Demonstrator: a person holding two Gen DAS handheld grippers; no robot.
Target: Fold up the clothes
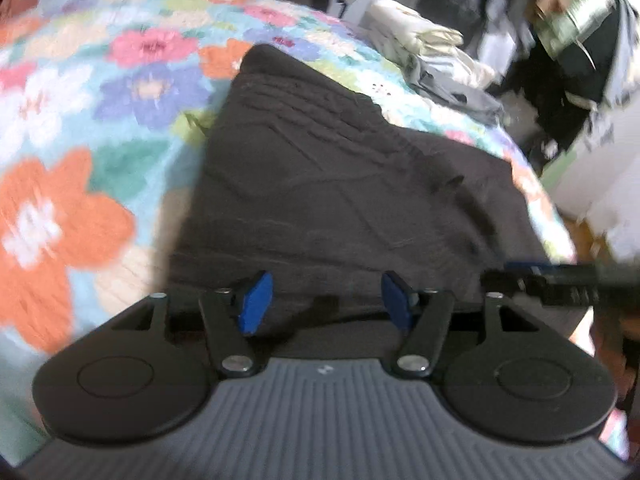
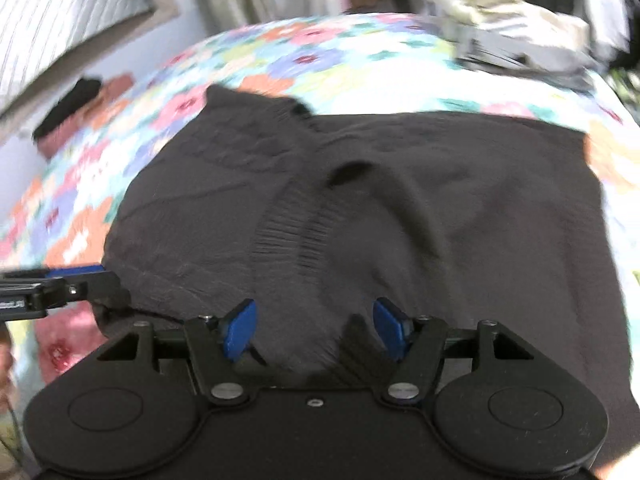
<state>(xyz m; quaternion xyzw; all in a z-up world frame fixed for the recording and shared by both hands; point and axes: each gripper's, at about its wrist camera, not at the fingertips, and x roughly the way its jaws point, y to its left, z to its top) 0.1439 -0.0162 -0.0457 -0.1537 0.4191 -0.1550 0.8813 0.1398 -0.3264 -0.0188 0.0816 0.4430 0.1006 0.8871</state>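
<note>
A dark brown knit sweater (image 1: 340, 184) lies spread on a flowered bedspread (image 1: 120, 80). In the right wrist view the sweater (image 2: 460, 208) shows its ribbed collar (image 2: 296, 232) near the middle. My left gripper (image 1: 326, 304) is open just above the sweater's near edge, blue pads apart, nothing between them. My right gripper (image 2: 314, 330) is open above the near edge below the collar. Each gripper shows at the edge of the other's view: the right gripper (image 1: 560, 284), the left gripper (image 2: 60, 284).
A pile of pale folded clothes (image 1: 432, 52) sits at the bed's far right corner, seen also in the right wrist view (image 2: 500, 24). Dark clutter (image 1: 560, 60) stands beyond the bed. A dark item (image 2: 68, 108) lies at the bed's left side by the wall.
</note>
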